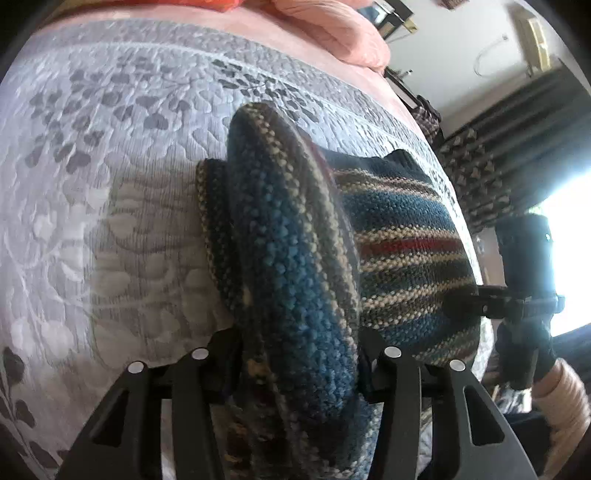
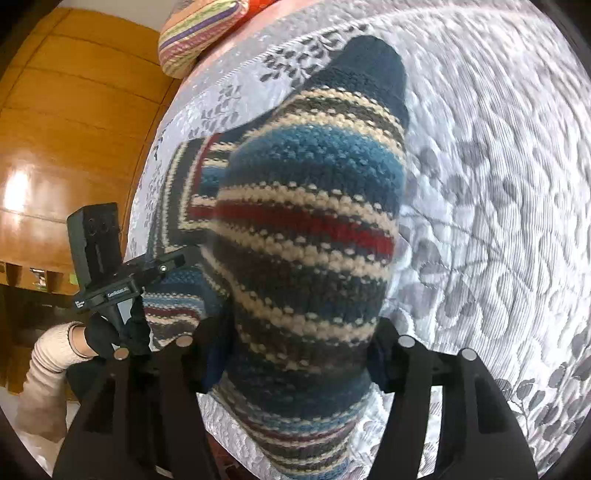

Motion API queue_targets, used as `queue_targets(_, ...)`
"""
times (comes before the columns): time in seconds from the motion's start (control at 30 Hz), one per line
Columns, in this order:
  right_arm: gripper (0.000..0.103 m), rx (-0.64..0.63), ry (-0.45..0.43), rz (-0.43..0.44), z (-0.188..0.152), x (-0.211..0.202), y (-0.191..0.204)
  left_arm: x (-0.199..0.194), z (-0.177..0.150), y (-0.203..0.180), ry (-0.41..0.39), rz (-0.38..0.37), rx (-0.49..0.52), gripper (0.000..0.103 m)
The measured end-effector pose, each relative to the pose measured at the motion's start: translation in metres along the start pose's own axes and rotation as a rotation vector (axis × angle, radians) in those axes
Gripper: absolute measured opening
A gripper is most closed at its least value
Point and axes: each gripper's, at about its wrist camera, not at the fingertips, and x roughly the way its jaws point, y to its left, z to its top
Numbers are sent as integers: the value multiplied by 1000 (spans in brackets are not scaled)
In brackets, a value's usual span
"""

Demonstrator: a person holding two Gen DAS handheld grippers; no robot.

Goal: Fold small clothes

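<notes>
A small striped knit garment in blue, cream, grey and red lies on the quilted bed. My left gripper is shut on one edge, and a thick fold of the knit bulges up between its fingers. My right gripper is shut on the opposite edge, where the lifted knit fills the middle of the right wrist view. Each gripper shows in the other's view: the right gripper pinches the near right corner, and the left gripper bites the left edge. The dark blue neck end points away.
The grey-white floral quilt spreads to all sides of the garment. A pink pillow and a striped cushion lie at the head of the bed. A wooden wardrobe stands beyond one side, a dark curtain beyond the other.
</notes>
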Motion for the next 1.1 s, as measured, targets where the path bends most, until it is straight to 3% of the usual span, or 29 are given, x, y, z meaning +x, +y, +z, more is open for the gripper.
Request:
queue_targets(0.3,74,17,-4,-44,-25,-23,-11,-16,-12,-8,-1,41,9,57)
queue_targets(0.43,75,18,-5,-104,-33,-32,-5,-38,-22,-16,-21,116,14,58)
queue_targets(0.67,74,-148,-22,-279,-82,-59,40,-74,-38,-41,-56,241,22,59)
queue_targets(0.8,70,-215,-6,-249,-109,-63,62,-92,-54,-71,-107,243,92,59)
queue_targets(0.93,68,-192,28,-233,-115,-51,63,-87,-70,-91,-92,267,174,61)
queue_targets(1.1,63,-174,82,-302,-116,-23,57,-55,-83,-79,-15,390,216,61)
